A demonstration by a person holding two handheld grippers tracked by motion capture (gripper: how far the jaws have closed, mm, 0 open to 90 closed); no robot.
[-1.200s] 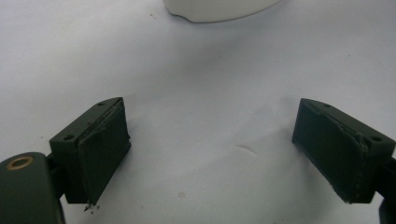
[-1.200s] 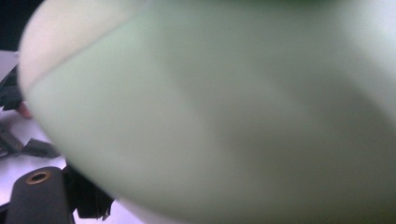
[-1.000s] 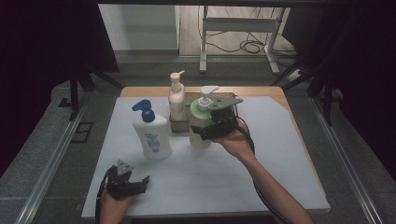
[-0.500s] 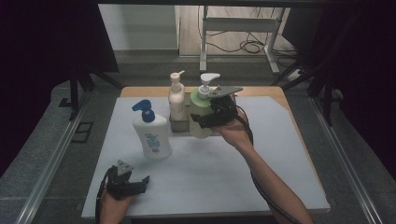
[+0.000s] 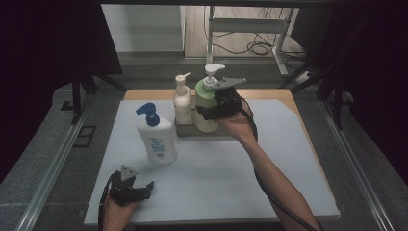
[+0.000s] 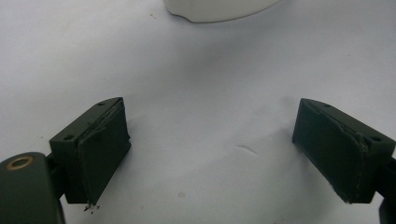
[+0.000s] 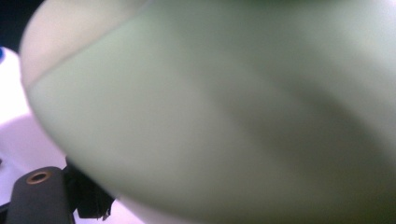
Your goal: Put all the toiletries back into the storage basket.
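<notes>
The right gripper (image 5: 210, 111) is seen at the far middle of the table (image 5: 288, 183), its jaws set around the green bottle (image 5: 206, 103) and pinching the body below the white pump (image 5: 212, 72); in the right gripper view the bottle's pale green wall (image 7: 233, 116) is pressed close against the camera, blurred, with one black jaw just showing at the lower left. The bottle is held upright, its base at or just above a low grey tray (image 5: 185, 129) — whether it rests in the tray or hangs clear of it cannot be told. A cream bottle (image 5: 182, 98) stands in the same tray, just left of the green one and very close to it; contact between the two cannot be made out. Nearer and further left, a white bottle (image 5: 157, 137) with a blue pump is set on the table, apart from the tray.

The left gripper (image 5: 144, 189) is held low at the near left edge of the table, well apart from the bottles; in the left gripper view its jaws are spread wide over the bare white surface with nothing between them, and the rounded base of the white bottle (image 6: 219, 9) is seen beyond — at the top edge. The cable of the right gripper is trailed along the forearm toward the near edge.
</notes>
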